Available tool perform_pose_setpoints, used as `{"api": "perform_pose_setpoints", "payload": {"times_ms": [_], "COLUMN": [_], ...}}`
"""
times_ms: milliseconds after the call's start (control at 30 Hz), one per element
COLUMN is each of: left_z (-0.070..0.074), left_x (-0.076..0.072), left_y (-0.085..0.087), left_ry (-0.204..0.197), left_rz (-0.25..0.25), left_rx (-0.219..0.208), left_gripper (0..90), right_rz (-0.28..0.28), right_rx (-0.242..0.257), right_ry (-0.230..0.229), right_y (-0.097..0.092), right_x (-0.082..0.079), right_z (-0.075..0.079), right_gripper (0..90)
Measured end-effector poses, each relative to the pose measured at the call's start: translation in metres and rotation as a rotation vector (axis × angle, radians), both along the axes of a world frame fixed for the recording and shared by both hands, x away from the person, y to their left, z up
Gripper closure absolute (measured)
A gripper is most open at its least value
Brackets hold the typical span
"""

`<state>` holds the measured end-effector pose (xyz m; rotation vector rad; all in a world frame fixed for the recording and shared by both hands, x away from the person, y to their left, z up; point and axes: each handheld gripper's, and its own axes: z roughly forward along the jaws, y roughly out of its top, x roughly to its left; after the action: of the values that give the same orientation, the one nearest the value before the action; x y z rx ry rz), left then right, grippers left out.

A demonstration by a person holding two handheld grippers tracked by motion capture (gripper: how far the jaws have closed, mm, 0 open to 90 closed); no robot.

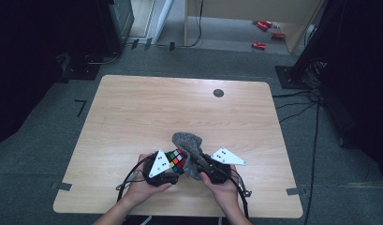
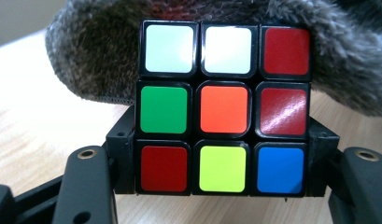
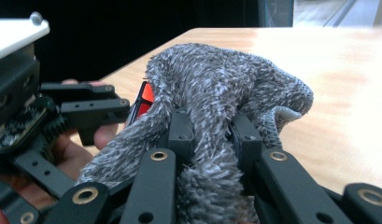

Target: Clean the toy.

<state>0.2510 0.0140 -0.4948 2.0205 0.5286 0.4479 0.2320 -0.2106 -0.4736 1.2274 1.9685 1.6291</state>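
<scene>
A colour puzzle cube with white, red, green, orange, yellow and blue stickers is clamped between the jaws of my left gripper, which is shut on it. In the high view the cube is held just above the table's near middle. A grey fluffy cloth is pinched in my right gripper and drapes over the far side of the cube. The cloth lies against the cube's right side, and the right gripper sits right beside the left gripper.
The wooden table has a small dark round cap near its far edge. Red objects lie on the floor beyond. Cables run along the table's right side.
</scene>
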Motion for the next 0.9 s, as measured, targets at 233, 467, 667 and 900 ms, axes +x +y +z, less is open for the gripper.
{"api": "perform_pose_setpoints", "payload": {"times_ms": [233, 467, 667, 900], "left_z": [0.002, -0.007, -0.013, -0.015], "left_x": [0.018, 0.019, 0.014, 0.013], "left_y": [-0.002, 0.008, 0.007, 0.01], "left_ry": [0.034, 0.022, 0.017, 0.014], "left_rz": [0.016, 0.014, -0.002, 0.01], "left_rx": [-0.039, -0.045, -0.01, -0.023], "left_gripper": [34.8, 34.7, 34.8, 34.7], "right_rz": [0.027, 0.059, 0.047, 0.056], "right_rx": [-0.022, 0.001, -0.036, -0.058], "right_ry": [0.037, 0.039, 0.04, 0.024], "right_y": [-0.004, 0.001, 0.004, 0.004], "right_x": [0.021, 0.028, 0.015, 0.016], "right_z": [0.005, -0.003, -0.007, -0.008], "right_gripper": [75.7, 75.6, 76.6, 76.2]}}
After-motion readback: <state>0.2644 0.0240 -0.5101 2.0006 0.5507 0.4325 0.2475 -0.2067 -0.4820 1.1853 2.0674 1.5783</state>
